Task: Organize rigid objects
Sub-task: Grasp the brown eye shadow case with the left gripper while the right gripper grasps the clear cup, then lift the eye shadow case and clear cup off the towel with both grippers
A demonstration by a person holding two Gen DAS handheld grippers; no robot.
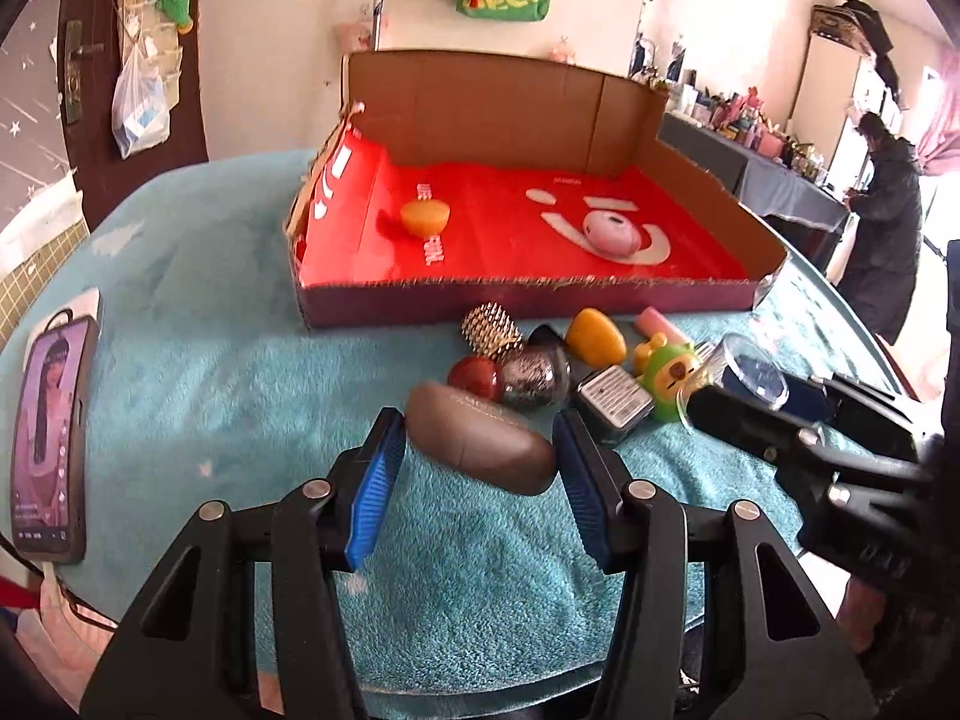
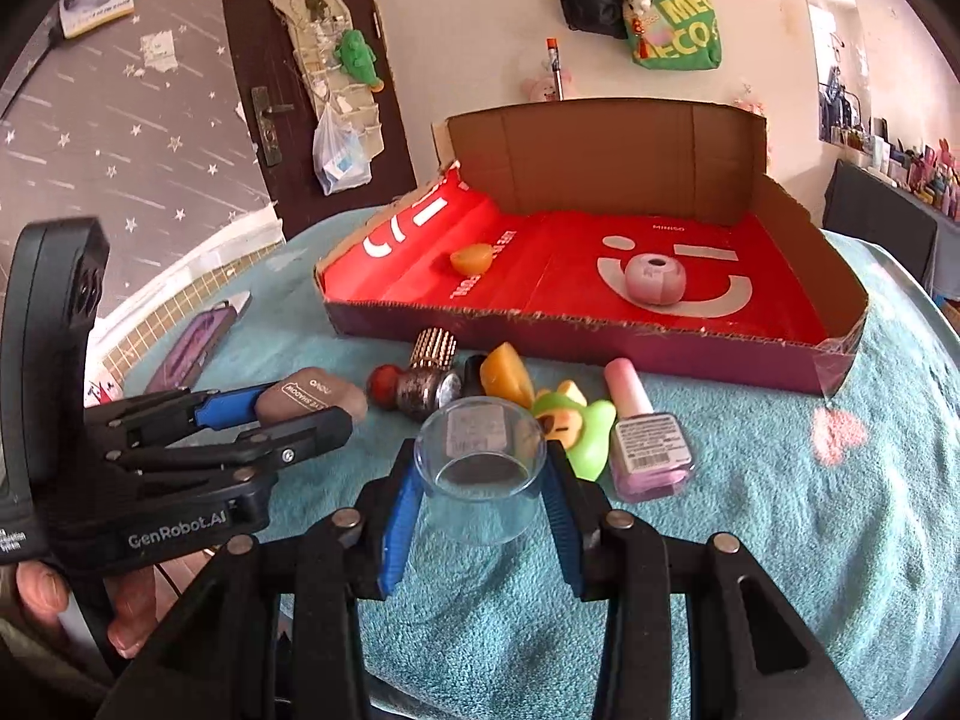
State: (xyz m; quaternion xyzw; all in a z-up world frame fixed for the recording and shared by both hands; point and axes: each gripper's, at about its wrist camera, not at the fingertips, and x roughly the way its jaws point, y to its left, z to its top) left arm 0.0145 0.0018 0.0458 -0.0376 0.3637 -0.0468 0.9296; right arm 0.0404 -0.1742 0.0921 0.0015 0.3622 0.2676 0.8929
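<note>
Brown case [image 1: 480, 438] clamped in left gripper [image 1: 477, 462]; clear jar [image 2: 480, 468] clamped in right gripper [image 2: 480, 480]; both best kept level, carried over box [image 2: 600, 336] wall, set apart.

Your left gripper [image 1: 480, 450] points down at a slant toward the table, its blue pads [image 1: 375, 480] pressed on the ends of a brown case [image 1: 480, 444] held clear of the cloth. Your right gripper [image 2: 480, 480] sits just beside it on the right, angled down alike, its pads [image 2: 399, 522] clamped on the sides of a clear jar [image 2: 480, 468]. In the right wrist view, your left hand's fingers [image 2: 42, 594] wrap the left gripper's handle, low at the near edge.
</note>
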